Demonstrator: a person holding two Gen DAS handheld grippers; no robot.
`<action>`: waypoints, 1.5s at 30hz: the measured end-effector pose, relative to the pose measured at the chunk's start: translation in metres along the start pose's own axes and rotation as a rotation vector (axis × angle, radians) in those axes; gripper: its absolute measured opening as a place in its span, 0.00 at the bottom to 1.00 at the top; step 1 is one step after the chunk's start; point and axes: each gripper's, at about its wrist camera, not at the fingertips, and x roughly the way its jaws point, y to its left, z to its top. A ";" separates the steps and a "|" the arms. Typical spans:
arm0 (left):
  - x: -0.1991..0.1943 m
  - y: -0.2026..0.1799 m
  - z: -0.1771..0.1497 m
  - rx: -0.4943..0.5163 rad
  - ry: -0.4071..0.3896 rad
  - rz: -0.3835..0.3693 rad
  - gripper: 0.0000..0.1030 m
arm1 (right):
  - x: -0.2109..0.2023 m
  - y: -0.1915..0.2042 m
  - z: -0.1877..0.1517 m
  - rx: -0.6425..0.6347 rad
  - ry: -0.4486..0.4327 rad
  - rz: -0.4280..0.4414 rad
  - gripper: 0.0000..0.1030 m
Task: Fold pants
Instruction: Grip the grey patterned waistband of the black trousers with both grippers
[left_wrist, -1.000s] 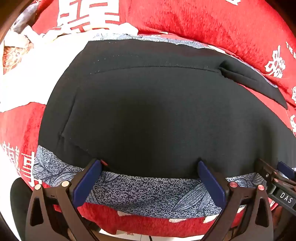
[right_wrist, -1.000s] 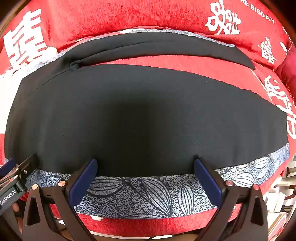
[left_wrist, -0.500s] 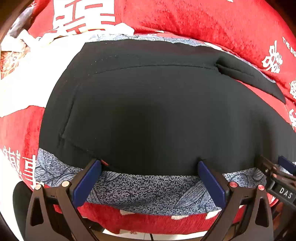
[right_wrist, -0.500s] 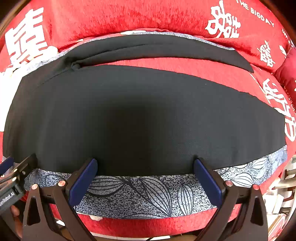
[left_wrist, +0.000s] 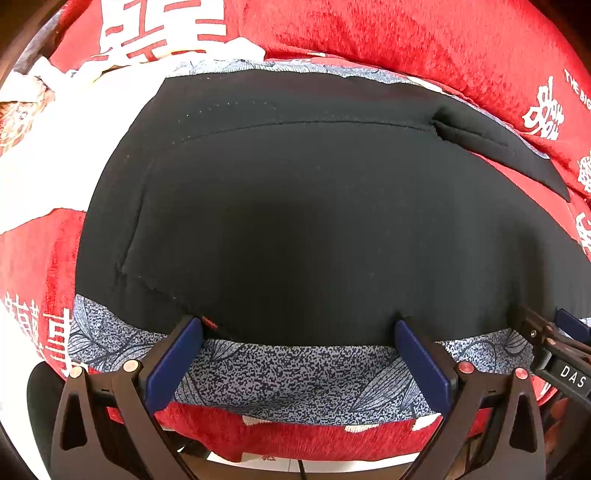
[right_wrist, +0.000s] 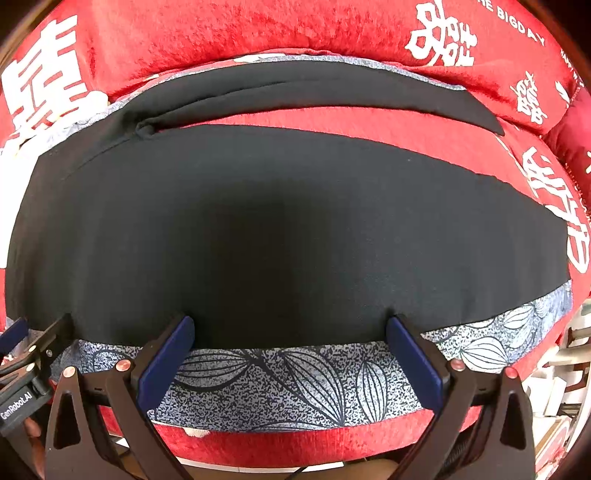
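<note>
Black pants (left_wrist: 314, 221) lie spread flat on a red cushion, waist end to the left, legs running right. In the right wrist view the near leg (right_wrist: 277, 236) fills the middle and the far leg (right_wrist: 314, 90) lies behind it, with red cushion showing between them. My left gripper (left_wrist: 299, 328) is open, its blue pads at the near hem of the pants. My right gripper (right_wrist: 290, 326) is open too, pads at the near edge of the leg. Each gripper shows at the edge of the other's view.
A blue-grey leaf-print cloth (right_wrist: 295, 380) lies under the pants along the near edge. The red cushion (left_wrist: 406, 37) with white characters rises behind as a backrest. White fabric (left_wrist: 48, 122) lies at the far left. Cluttered items (right_wrist: 565, 387) show at the lower right.
Both grippers have crept slightly forward toward the near edge of the pants. The pants have not moved.
</note>
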 end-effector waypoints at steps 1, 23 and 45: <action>0.001 0.000 0.000 0.001 0.003 -0.001 1.00 | 0.001 -0.001 0.001 0.012 0.013 0.001 1.00; 0.001 0.009 0.024 -0.003 0.061 0.015 1.00 | 0.006 0.010 0.031 -0.067 0.077 0.047 1.00; 0.021 0.017 0.040 -0.046 0.123 -0.027 1.00 | 0.014 0.054 0.014 -0.126 0.109 0.062 1.00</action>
